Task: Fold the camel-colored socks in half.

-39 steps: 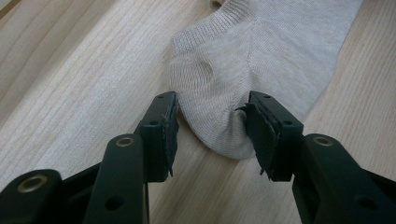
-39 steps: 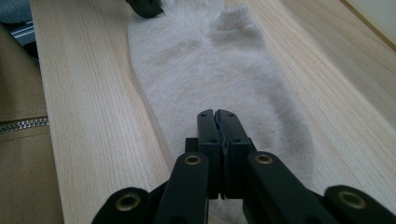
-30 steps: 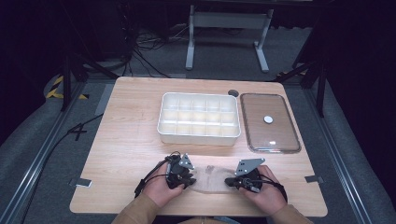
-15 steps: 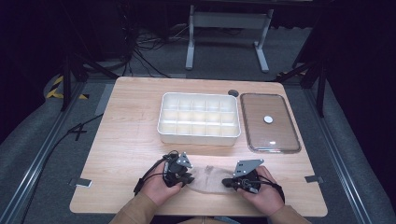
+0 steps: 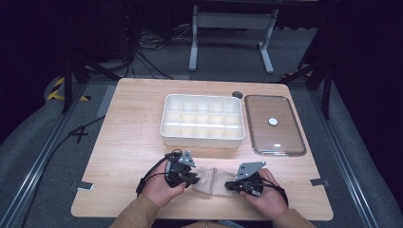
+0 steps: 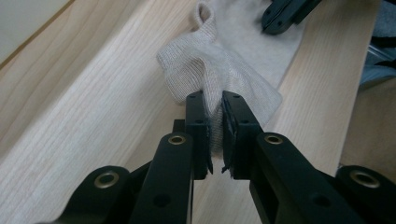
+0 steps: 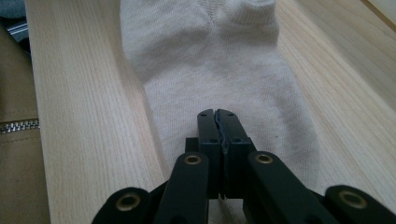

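A beige ankle sock (image 5: 214, 179) lies flat near the table's front edge, between the two hands. My left gripper (image 5: 192, 179) is at its left end. In the left gripper view the gripper (image 6: 214, 105) is shut on a bunched-up fold of the sock (image 6: 219, 70), with fabric squeezed between the pads. My right gripper (image 5: 230, 185) is at the sock's right end. In the right gripper view its jaws (image 7: 217, 114) are shut tight, their tips resting on the sock (image 7: 210, 60); I see no fabric caught between them. The right gripper (image 6: 280, 18) also appears beyond the sock in the left gripper view.
A white tray (image 5: 164, 130) divided into several compartments stands mid-table. To its right lies a clear lid (image 5: 259, 128) with a white knob. A round hole (image 5: 237, 94) is in the tabletop behind them. The table's front edge is just below the hands.
The left gripper has shifted slightly at the sock's left end. The right gripper has kept still.
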`<move>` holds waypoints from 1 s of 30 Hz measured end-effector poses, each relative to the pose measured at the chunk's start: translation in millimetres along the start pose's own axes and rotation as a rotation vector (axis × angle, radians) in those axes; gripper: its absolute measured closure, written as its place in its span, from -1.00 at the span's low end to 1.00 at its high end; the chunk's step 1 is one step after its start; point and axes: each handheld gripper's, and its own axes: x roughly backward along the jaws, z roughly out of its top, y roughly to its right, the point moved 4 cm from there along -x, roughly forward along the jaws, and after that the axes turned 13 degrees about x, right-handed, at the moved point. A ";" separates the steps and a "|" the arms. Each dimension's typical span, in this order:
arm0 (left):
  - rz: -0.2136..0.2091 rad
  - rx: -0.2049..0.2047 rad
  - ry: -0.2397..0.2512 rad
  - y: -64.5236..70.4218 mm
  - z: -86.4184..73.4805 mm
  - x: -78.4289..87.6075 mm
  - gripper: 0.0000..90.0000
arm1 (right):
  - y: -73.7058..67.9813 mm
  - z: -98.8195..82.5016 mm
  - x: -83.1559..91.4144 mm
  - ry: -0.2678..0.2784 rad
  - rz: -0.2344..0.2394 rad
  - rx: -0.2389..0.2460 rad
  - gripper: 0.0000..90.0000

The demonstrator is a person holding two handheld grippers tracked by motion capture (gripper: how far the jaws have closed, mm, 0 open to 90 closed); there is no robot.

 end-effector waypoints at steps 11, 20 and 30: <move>-0.044 -0.033 0.021 13.7 16.9 -1.2 0.81 | -0.4 2.7 -4.6 0.023 0.006 -0.001 0.99; -0.041 -0.041 -0.005 19.1 24.0 -3.1 0.81 | 6.2 0.6 30.5 0.070 -0.046 -0.041 0.95; -0.048 -0.033 -0.017 21.0 27.1 -3.5 0.81 | 7.9 -26.7 28.5 -0.039 -0.039 -0.072 0.97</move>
